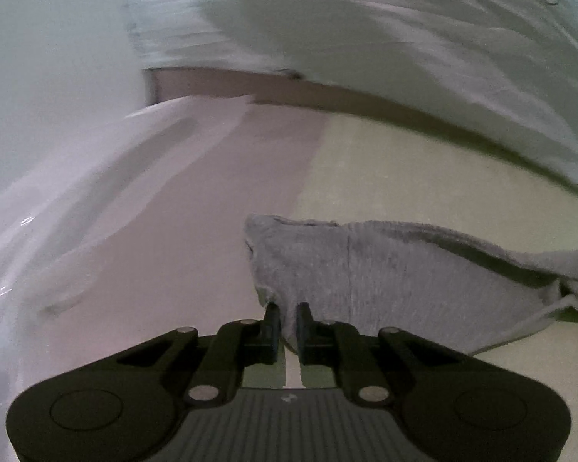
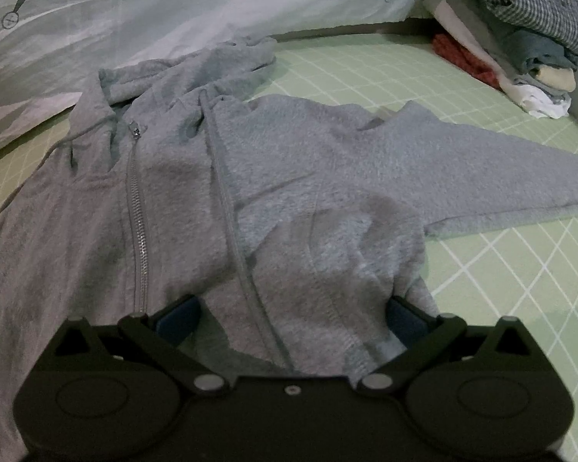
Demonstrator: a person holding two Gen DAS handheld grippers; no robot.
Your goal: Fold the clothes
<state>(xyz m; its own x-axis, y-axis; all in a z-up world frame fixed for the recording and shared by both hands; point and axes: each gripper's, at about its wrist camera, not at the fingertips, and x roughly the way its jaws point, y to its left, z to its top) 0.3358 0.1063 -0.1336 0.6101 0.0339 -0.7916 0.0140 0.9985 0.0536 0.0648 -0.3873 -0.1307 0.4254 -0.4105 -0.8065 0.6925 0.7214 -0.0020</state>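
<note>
The grey zip hoodie (image 2: 219,208), soft, limp and light, lies spread on the bed just ahead of the wide-apart right tongs (image 2: 289,319), while the left tongs (image 1: 288,321) are clamped on its sleeve cuff (image 1: 366,269), a sensible hem-edge hold.

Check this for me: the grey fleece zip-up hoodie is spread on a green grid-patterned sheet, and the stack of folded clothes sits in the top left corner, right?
Not quite. In the right wrist view the stack of folded clothes sits in the top right corner, not the top left. The rest holds: the grey fleece zip-up hoodie is spread on the green grid-patterned sheet.
</note>
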